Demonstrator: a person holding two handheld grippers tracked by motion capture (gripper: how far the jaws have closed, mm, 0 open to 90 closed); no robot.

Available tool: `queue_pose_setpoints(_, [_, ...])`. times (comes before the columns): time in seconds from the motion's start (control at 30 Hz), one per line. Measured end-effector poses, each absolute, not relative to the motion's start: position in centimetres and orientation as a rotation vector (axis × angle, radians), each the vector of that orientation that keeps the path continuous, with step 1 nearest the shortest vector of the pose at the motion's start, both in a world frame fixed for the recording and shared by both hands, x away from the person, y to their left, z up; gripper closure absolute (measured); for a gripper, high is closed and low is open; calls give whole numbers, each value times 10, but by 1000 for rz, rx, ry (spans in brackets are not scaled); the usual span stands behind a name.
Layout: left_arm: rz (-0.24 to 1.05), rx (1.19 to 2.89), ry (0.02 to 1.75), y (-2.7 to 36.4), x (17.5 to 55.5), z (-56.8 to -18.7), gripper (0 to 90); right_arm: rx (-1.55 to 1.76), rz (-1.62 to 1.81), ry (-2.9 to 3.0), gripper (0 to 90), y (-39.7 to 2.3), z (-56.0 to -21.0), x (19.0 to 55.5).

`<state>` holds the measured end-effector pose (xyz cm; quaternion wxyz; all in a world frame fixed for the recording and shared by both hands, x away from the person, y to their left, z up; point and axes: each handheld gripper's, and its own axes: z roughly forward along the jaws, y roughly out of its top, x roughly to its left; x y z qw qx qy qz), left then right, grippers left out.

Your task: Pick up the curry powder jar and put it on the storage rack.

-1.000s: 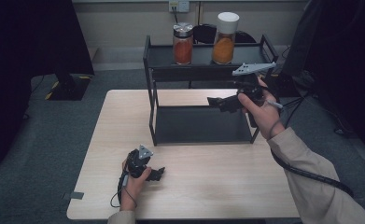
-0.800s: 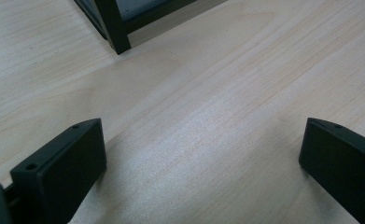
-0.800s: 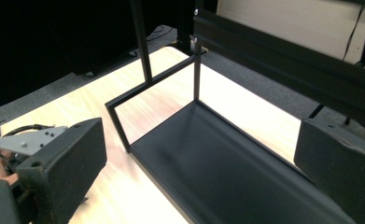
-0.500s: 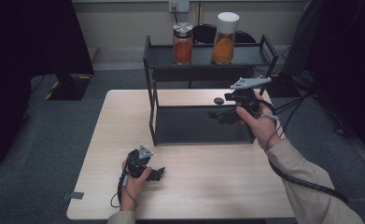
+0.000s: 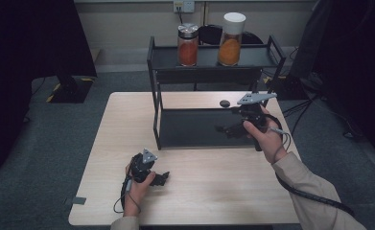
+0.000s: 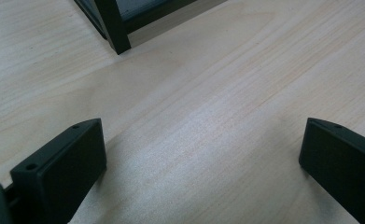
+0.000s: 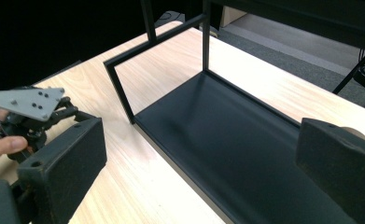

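A black two-tier rack (image 5: 155, 72) stands at the back of the wooden table (image 5: 127, 120). Two jars rest on its top shelf: a silver-lidded jar (image 5: 188, 45) with red contents and a white-lidded jar (image 5: 231, 40) with orange contents. My right gripper (image 5: 229, 120) hovers open over the right part of the lower shelf (image 7: 227, 140), jaws pointing left, nothing between them (image 7: 199, 158). My left gripper (image 5: 162, 178) lies low on the table near the front left, open and empty (image 6: 203, 158), with a rack leg (image 6: 112, 23) ahead of it.
A small dark round object (image 5: 224, 103) lies on the table behind the rack. The right gripper view takes in the left gripper's grey plate (image 7: 26, 102) and a hand. A dark stand (image 5: 67, 88) and cables sit on the floor around the table.
My right gripper has come down and leftward from the rack's top right corner to the level of the lower shelf. The left gripper has stayed put.
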<state>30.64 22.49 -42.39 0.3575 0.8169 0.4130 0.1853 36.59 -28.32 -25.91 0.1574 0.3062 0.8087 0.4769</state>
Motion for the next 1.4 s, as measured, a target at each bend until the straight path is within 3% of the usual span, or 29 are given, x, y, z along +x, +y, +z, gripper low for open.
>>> queue_pose_setpoints(1.4, [478,2109,1066,225,306,-424,0,908,1333,2375,11,-314,-342,359])
